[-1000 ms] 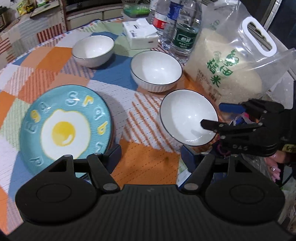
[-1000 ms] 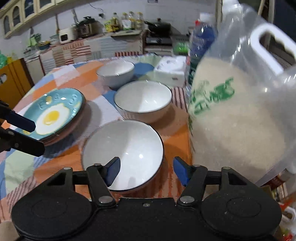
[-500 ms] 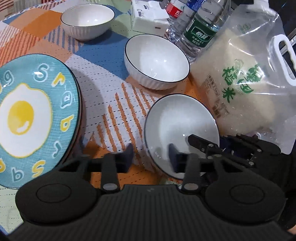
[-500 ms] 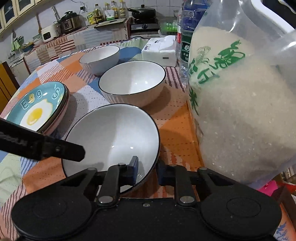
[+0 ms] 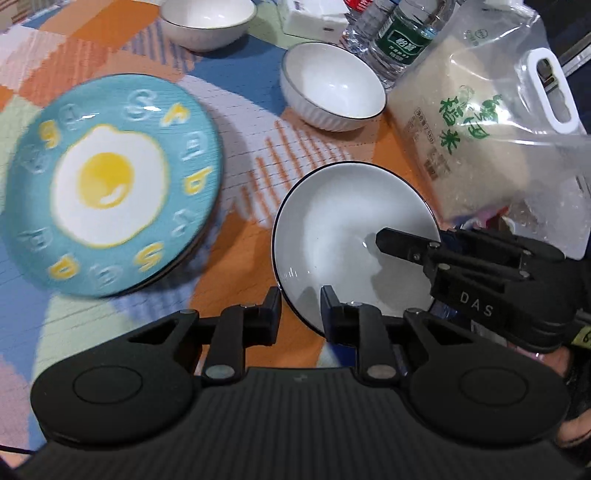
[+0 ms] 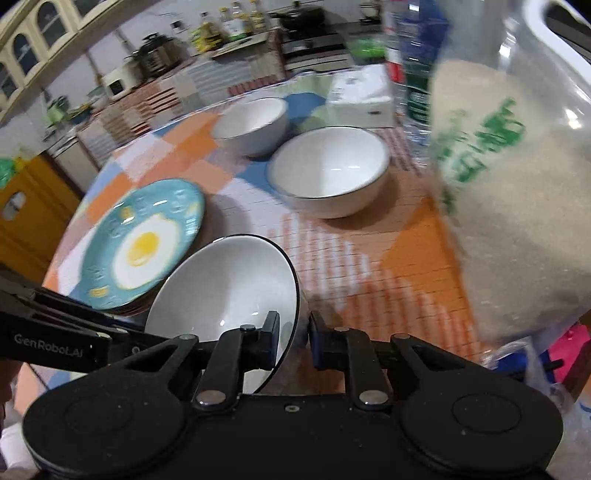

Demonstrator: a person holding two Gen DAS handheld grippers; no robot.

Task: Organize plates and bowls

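Gripping the near bowl (image 5: 351, 236) at lower centre, we pinch its rim with both left gripper (image 5: 300, 310) and right gripper (image 6: 293, 341), jaws nearly closed.

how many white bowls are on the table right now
3. The nearest bowl is gripped at its rim by both the left hand-held gripper and the right hand-held gripper. The middle bowl sits beside the rice bag. The far bowl sits behind it.

Near white bowl (image 5: 351, 236) tilted, apparently lifted, two bowls (image 5: 332, 92) behind, egg-print plates (image 5: 110, 188) stacked
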